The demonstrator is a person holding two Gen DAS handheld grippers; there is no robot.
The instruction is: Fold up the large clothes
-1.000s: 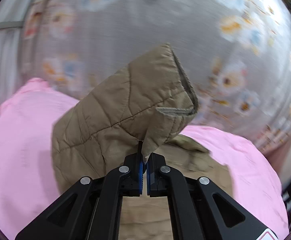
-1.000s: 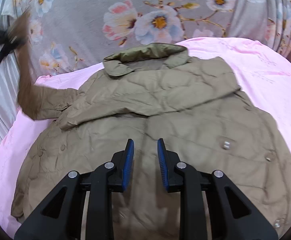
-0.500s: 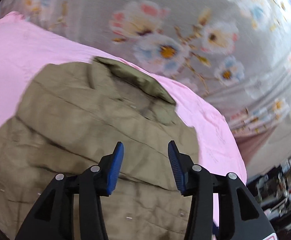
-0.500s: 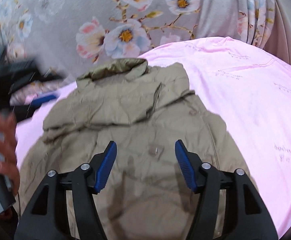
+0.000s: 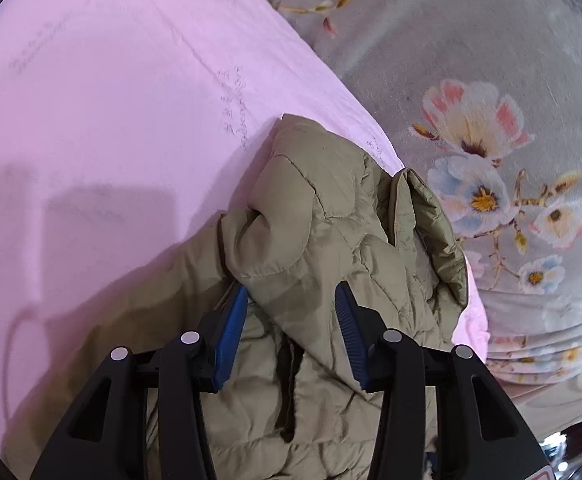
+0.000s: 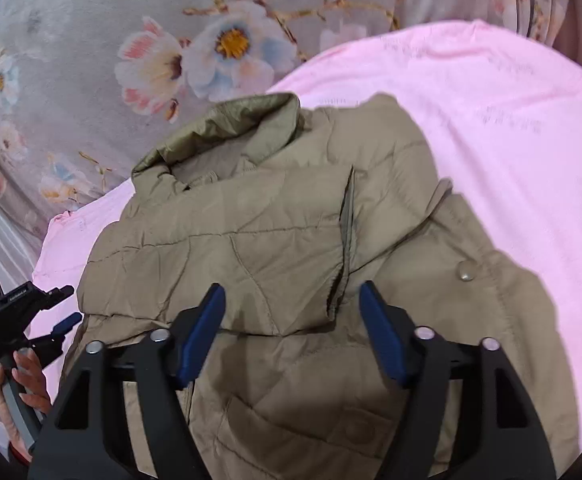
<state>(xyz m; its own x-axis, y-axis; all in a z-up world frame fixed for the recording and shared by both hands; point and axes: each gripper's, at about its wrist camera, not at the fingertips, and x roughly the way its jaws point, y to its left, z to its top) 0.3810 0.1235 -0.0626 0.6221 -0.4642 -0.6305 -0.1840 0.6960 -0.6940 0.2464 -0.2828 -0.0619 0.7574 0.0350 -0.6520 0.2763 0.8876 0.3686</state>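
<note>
Both tongs (image 6: 291, 332) apart above crumpled khaki quilted jacket (image 6: 283, 240), sleeves folded in.

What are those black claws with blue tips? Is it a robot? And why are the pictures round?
No robot: a person holds a claw tool in each hand. Each tool has a small wide-eyed camera that looks along its two fingers, which makes the pictures round. One picture comes from the left gripper, the other from the right gripper. In the right one you can see the person's hand holding the left tool. A tan quilted jacket lies on a pink sheet, with flowery cloth behind. Both claws are open above the jacket and hold nothing; the right one's jaws just closed a little.
</note>
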